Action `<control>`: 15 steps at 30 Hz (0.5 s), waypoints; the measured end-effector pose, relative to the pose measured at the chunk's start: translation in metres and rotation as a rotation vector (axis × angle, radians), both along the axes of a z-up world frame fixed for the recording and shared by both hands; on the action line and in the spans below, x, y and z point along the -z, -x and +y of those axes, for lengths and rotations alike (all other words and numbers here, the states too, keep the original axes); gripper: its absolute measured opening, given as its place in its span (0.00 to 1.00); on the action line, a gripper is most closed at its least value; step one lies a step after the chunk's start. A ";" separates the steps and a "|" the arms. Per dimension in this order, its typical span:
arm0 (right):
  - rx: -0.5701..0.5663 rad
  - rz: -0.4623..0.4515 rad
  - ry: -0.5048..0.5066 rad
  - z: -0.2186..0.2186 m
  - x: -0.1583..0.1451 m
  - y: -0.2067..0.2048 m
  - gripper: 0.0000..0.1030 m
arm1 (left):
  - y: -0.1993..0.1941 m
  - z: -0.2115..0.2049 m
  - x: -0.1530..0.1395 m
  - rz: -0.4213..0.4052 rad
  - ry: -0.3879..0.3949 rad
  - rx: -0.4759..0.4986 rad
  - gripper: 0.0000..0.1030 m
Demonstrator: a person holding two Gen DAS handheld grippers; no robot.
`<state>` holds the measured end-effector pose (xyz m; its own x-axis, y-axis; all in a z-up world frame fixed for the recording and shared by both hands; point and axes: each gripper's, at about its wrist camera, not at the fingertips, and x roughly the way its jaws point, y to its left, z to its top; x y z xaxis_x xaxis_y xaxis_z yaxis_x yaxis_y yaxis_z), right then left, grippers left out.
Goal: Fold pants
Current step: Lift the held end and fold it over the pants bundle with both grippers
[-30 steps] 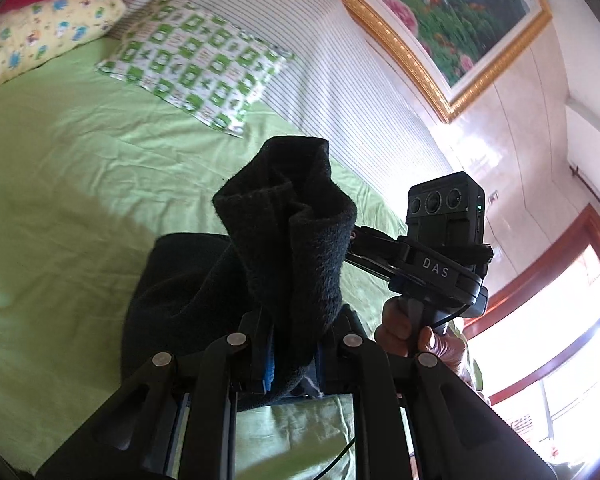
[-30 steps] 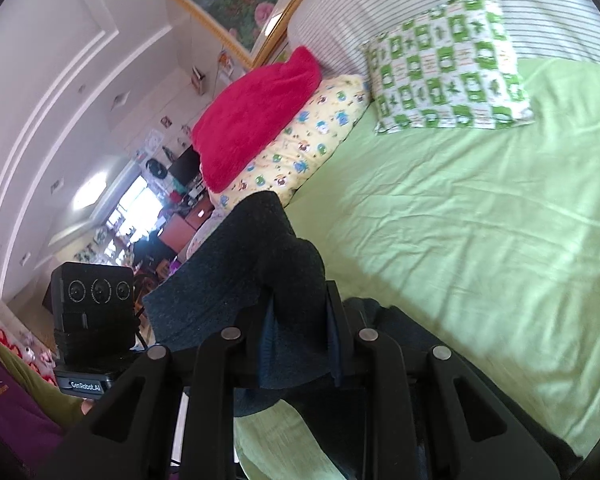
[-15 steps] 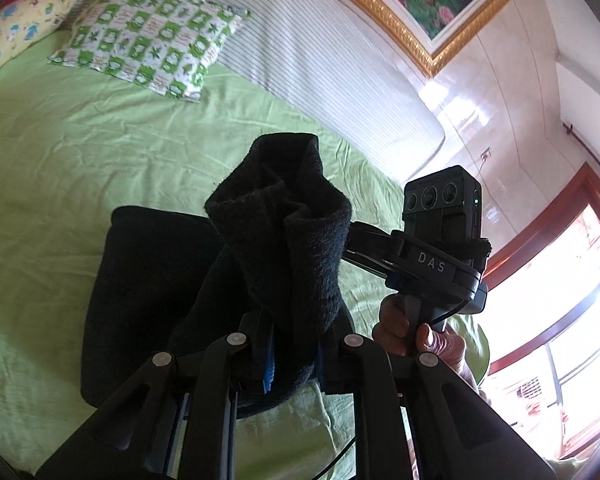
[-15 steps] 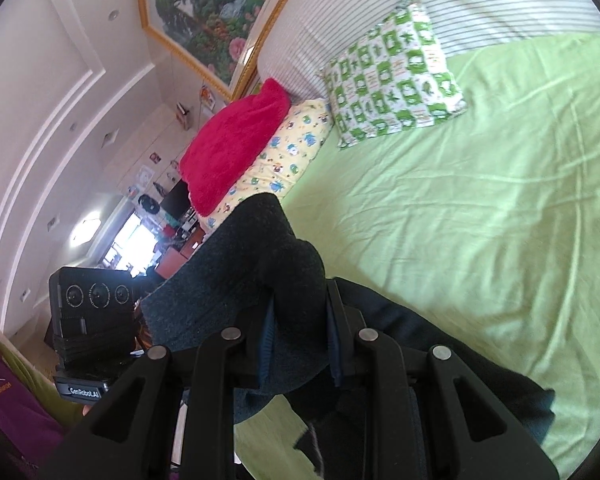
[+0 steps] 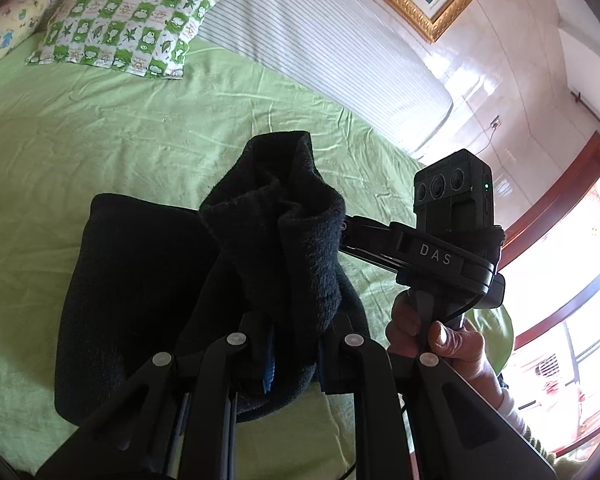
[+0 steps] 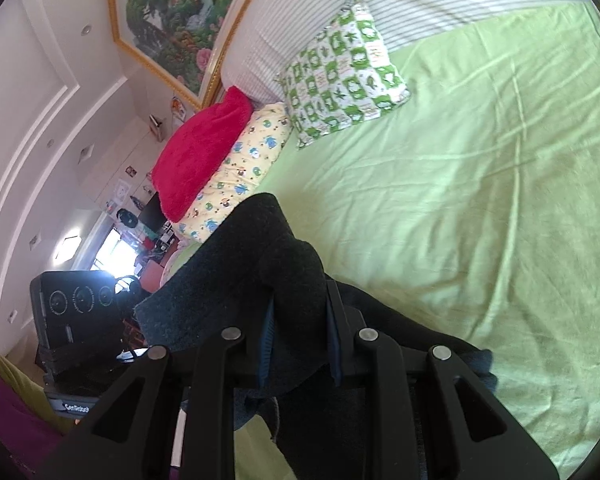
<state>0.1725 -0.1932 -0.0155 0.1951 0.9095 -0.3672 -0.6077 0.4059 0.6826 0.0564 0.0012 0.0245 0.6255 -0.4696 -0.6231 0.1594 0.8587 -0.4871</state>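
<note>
step: folding over | both grippers, left gripper (image 5: 296, 344) and right gripper (image 6: 300, 340), clamped on pants (image 5: 140, 288) hem, rest lay mid-bed (image 5: 100, 132) | we judged: lower both corners level, aligned.

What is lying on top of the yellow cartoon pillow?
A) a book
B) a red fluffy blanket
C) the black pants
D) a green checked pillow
B: in the right wrist view a red fluffy blanket rests on the yellow cartoon pillow, while the green checked pillow lies beside it on the bed.
</note>
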 end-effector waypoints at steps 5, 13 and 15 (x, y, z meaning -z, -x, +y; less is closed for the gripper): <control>0.006 0.027 -0.010 -0.005 0.009 -0.004 0.27 | -0.003 -0.005 0.002 -0.001 -0.028 0.002 0.16; 0.063 0.045 0.027 -0.026 0.017 0.004 0.33 | 0.002 -0.020 0.003 -0.009 -0.067 0.048 0.28; 0.092 0.049 0.029 -0.036 0.016 0.007 0.34 | 0.003 -0.026 0.002 -0.018 -0.096 0.058 0.30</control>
